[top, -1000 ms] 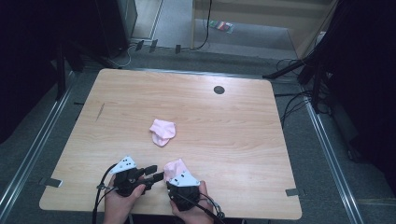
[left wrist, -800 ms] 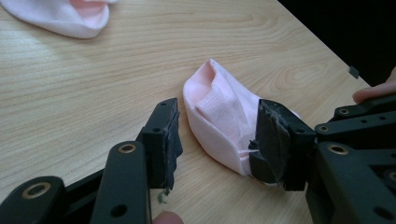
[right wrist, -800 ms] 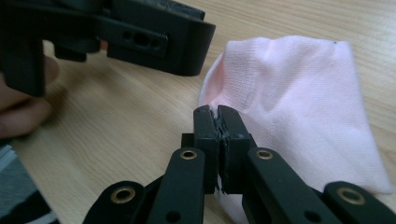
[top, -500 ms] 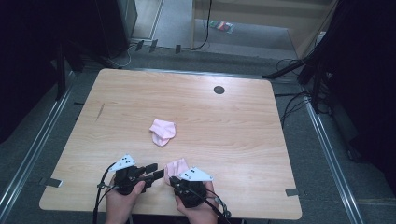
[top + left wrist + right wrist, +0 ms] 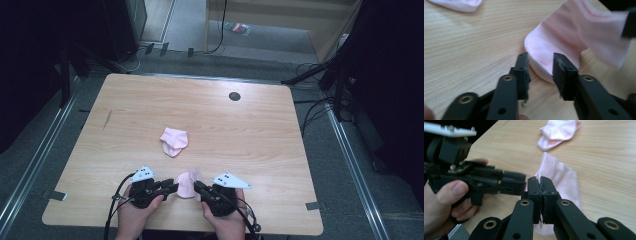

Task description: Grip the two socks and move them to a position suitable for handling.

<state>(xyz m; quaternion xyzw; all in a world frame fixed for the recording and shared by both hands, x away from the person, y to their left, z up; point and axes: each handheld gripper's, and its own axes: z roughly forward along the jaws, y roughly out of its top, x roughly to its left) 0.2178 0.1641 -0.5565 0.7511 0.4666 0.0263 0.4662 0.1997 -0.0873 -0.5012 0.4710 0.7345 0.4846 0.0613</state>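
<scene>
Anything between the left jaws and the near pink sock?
Nothing visible. The left gripper has just been closing, with the near sock's rounded end between its jaws. The right gripper pinches the same sock.

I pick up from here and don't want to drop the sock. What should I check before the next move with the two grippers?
1. Right gripper clamped on the near pink sock: ok, jaws pressed together on the fabric.
2. Left gripper gripping that sock: not ok; its jaws have just been closing, the sock's rounded end sits between them, but a gap shows.
3. Sock lifted off the wooden table: cannot tell; part still seems to rest on it.
4. Second pink sock out of the way: ok, it lies apart, farther up the table.
5. Grippers apart from each other: ok, close but not touching in the high view.
</scene>
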